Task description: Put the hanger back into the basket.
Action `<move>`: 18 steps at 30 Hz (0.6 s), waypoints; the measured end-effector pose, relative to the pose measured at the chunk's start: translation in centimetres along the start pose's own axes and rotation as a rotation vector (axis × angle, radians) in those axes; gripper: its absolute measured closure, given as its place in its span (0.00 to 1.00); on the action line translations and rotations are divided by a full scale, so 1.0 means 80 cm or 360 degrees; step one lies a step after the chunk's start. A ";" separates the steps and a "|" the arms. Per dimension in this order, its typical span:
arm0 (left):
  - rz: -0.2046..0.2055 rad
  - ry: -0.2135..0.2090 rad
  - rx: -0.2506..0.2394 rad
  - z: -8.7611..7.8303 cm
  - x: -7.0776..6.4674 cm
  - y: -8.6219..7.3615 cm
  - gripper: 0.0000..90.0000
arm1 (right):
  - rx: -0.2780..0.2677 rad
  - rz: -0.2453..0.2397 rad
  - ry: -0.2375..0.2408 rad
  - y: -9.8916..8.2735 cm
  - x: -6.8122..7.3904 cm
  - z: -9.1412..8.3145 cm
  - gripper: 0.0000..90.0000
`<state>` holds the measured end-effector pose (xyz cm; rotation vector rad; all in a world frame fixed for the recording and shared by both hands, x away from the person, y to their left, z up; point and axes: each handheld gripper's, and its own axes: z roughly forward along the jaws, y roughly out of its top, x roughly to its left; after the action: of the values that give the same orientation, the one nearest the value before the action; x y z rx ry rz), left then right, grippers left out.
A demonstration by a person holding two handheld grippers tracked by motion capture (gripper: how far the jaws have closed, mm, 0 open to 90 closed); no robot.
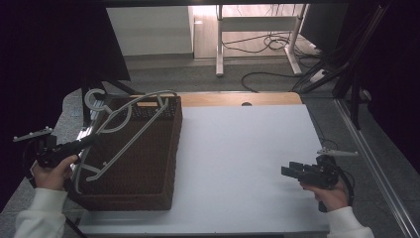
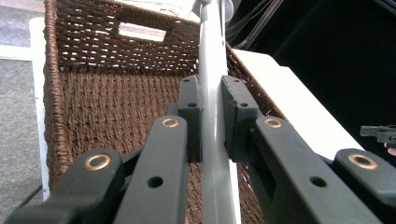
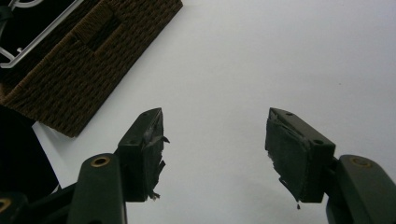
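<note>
Nearest in the high view, left hand (image 1: 49,171) at the basket's near-left corner, white sleeve below it; left gripper (image 1: 84,143) reaching up and to the right over the rim, jaws clamped on the grey clothes hanger (image 1: 116,131); in the left gripper view, both pads pressed flat against one straight grey bar of the hanger (image 2: 212,121), bar running dead ahead between the jaws and away toward the far wall.

Held over the brown woven basket (image 1: 168,163), hanger tilted; long axis slanting from the near-left corner up toward the far-right corner, hook end (image 1: 94,97) poking out past the far-left rim; lower arm down inside the basket, upper arm riding near the far rim; touching the weave or just clear of it, cannot tell.

Everything turning on that slant: hanger longer than the basket is wide, so probably needing to go in along the diagonal, hook end sinking last; left hand plainly the one on the job, wrist low and angled inward.

Farther right, well apart across the bare white table (image 1: 237,163), right hand (image 1: 332,193) resting low, right gripper (image 1: 292,171) pointing left toward the basket; in the right gripper view, jaws standing wide apart, worn pads (image 3: 152,140) with nothing between them, basket corner (image 3: 70,84) off to the upper left.
</note>
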<state>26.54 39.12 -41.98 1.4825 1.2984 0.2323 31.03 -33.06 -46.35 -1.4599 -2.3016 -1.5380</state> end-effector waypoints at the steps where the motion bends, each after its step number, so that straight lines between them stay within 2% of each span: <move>1: -0.0004 -0.0001 0.0005 0.001 0.003 0.000 0.89 | -0.0002 -0.0003 -0.0002 0.000 0.000 0.000 0.42; 12: 0.0018 0.0009 0.0048 0.010 0.010 -0.001 0.89 | 0.0002 0.0005 -0.0003 0.000 -0.001 0.000 0.42; 16: -0.0006 0.0000 0.0069 0.015 0.016 -0.004 0.88 | 0.0007 0.0004 -0.0005 0.000 -0.001 0.000 0.42; 17: -0.0018 0.0014 0.0086 0.017 0.017 -0.004 0.83 | 0.0003 0.0005 -0.0002 0.000 -0.002 0.000 0.41; 18: -0.0022 0.0043 0.0079 0.018 0.018 -0.005 0.83 | 0.0003 0.0005 -0.0002 0.000 -0.002 0.000 0.41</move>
<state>27.90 39.39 -43.54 1.5163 1.3443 0.2126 31.09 -33.13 -46.44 -1.4637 -2.2997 -1.5339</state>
